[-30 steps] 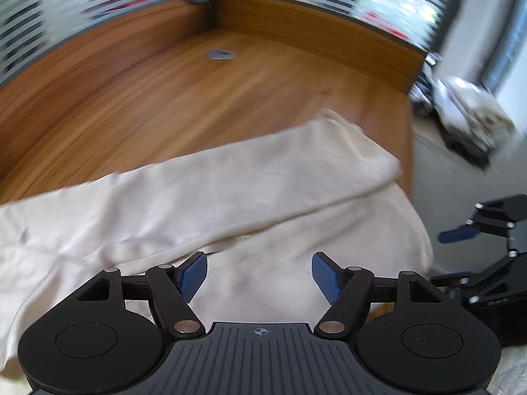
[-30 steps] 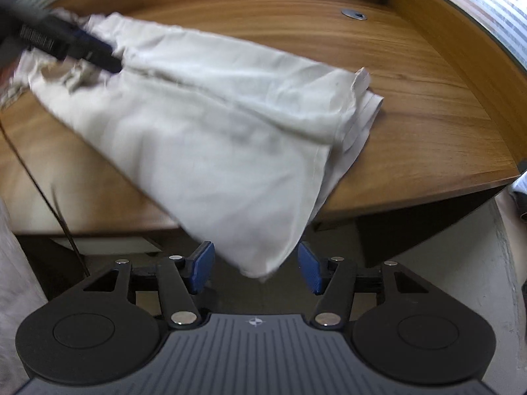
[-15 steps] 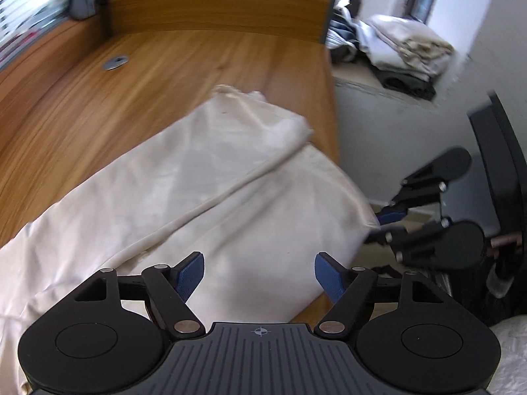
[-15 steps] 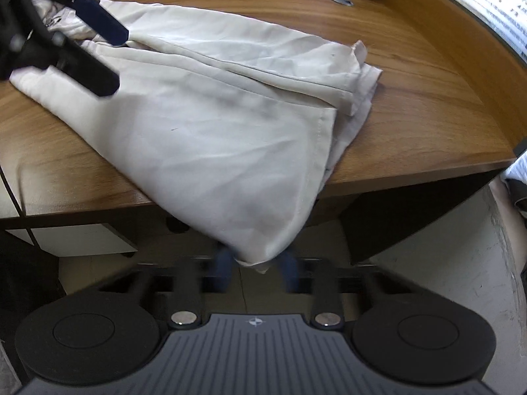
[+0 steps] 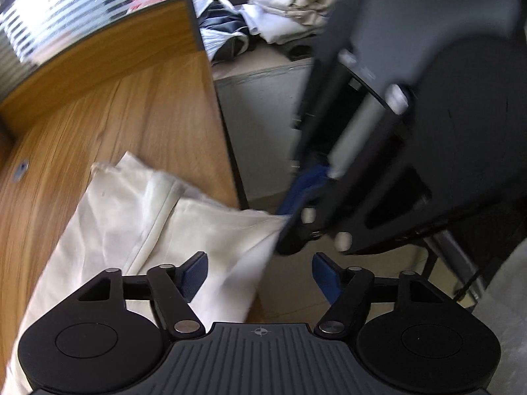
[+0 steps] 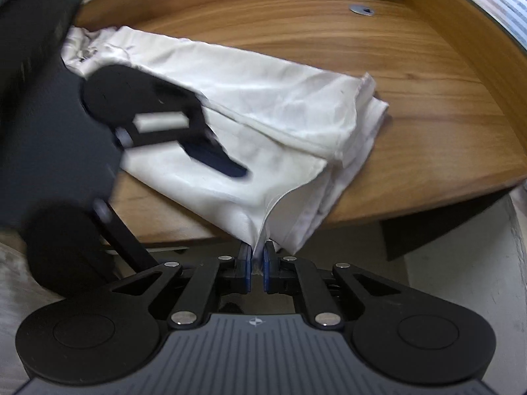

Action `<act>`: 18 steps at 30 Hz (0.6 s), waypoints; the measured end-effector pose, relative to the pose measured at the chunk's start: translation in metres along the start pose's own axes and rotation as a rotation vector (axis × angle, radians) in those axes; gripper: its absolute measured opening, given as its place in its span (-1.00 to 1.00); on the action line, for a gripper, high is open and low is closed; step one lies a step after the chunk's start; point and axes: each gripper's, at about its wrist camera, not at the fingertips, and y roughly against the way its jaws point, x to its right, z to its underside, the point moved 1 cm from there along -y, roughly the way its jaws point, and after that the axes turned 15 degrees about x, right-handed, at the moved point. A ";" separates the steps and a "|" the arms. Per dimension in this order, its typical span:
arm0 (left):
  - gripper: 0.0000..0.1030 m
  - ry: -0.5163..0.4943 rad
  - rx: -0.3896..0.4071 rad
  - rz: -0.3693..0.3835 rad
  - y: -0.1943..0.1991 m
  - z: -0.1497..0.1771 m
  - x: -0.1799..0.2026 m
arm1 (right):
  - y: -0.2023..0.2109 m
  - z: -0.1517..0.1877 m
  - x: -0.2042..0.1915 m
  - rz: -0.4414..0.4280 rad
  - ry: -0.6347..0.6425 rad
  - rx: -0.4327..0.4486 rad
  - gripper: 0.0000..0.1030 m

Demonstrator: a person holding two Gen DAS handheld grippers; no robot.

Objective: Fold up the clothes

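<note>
Cream garment on a wooden desk, its hanging corner pinched by the right gripper.

In the left wrist view the cream garment (image 5: 138,223) lies across the wooden desk (image 5: 108,121) from 9 o'clock toward centre, one corner drawn off the desk edge toward 3 o'clock. The left gripper (image 5: 260,275) is at 6 o'clock, its blue pads apart and closing, with cloth edge below the gap but not pressed. At 2 o'clock a heap of clothes (image 5: 296,3) sits beyond the desk. In the right wrist view the garment (image 6: 263,112) spreads from 10 o'clock to 3 o'clock, folded layers overhanging the desk (image 6: 444,105) edge. The right gripper (image 6: 258,271) at 6 o'clock has its jaws nearly together, clamped on the garment's lowest corner.
</note>
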 end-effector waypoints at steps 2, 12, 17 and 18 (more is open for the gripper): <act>-0.10 -0.005 0.011 -0.007 -0.002 0.000 0.000 | 0.003 -0.010 0.003 -0.030 0.007 0.008 -0.86; -0.90 0.266 0.102 -0.198 0.028 -0.010 -0.062 | 0.030 -0.046 0.041 -0.076 0.146 0.139 0.36; -0.90 0.317 0.126 -0.231 0.049 -0.017 -0.075 | -0.001 -0.036 0.059 -0.115 0.309 0.097 0.53; -0.90 0.330 0.128 -0.230 0.052 -0.018 -0.078 | -0.010 -0.035 0.060 -0.105 0.351 0.101 0.53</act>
